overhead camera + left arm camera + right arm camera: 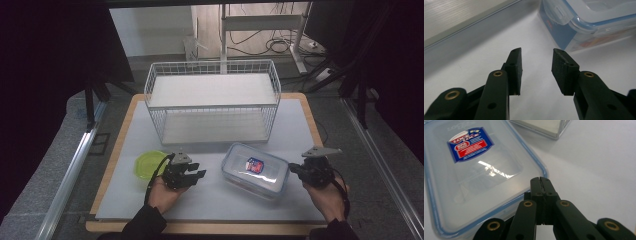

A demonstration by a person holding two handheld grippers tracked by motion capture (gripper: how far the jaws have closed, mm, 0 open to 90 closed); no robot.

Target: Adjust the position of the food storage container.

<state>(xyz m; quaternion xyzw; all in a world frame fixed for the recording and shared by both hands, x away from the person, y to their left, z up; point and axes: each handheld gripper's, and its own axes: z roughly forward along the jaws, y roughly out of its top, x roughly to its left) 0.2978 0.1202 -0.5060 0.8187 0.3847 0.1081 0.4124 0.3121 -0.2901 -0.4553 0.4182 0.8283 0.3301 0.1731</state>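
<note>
Lidded clear box: contents unclear | green bowl | wire basket

Glossy clear plastic container; white wire rack, probably coated metal; matt black fingers.

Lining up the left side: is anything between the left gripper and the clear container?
No. In the left gripper view, only bare white tabletop separates the left gripper from the container.
</note>
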